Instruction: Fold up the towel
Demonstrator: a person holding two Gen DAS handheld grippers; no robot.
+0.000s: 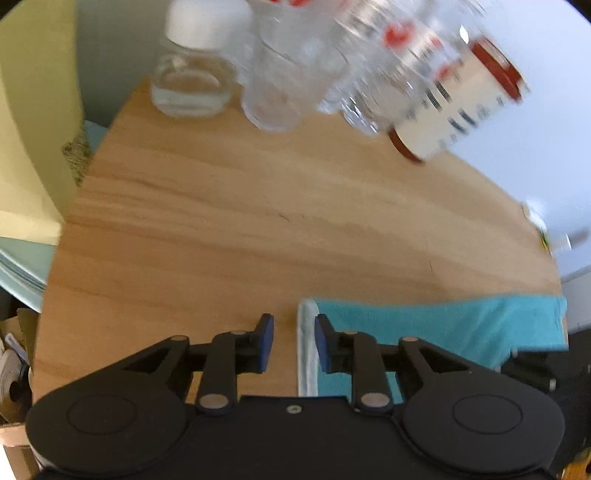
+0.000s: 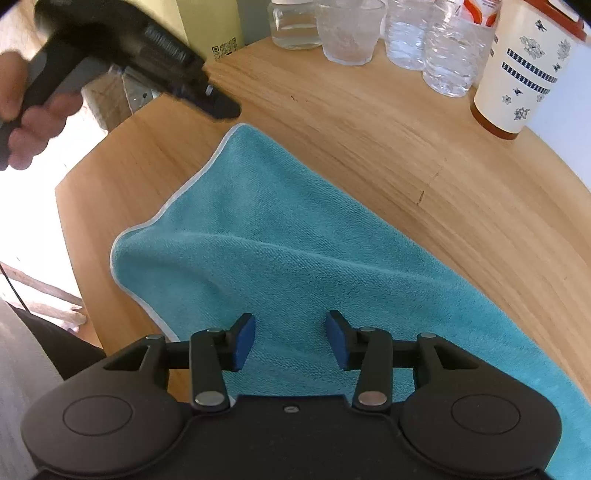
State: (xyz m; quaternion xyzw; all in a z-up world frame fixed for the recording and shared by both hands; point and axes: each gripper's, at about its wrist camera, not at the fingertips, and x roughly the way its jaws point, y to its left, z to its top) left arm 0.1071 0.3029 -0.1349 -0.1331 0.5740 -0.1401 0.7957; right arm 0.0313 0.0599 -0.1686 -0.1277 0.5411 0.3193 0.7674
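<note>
Teal towel (image 2: pixel 280 258) lies folded on wood table (image 2: pixel 424 155), running from center toward 5 o'clock in R wrist view, w/ its white-trimmed corner at 11 o'clock. R gripper (image 2: pixel 290 341) hangs over it, jaws spread, nothing pinched. L gripper (image 1: pixel 294 341) jaws apart at towel's white edge (image 1: pixel 306 343), pads not pressing it; bottles (image 2: pixel 424 33) and canister (image 2: pixel 521 70) at 1 o'clock.

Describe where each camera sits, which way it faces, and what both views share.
Left wrist: on the left hand-held gripper, jaws open, tilted down at the wooden table and the teal towel's white-trimmed edge.
Right wrist: on the right hand-held gripper, jaws open, above the teal terry towel; a hand holds the other gripper upper left.
Shared: towel, table, clear bottles, cream red-lidded canister.
</note>
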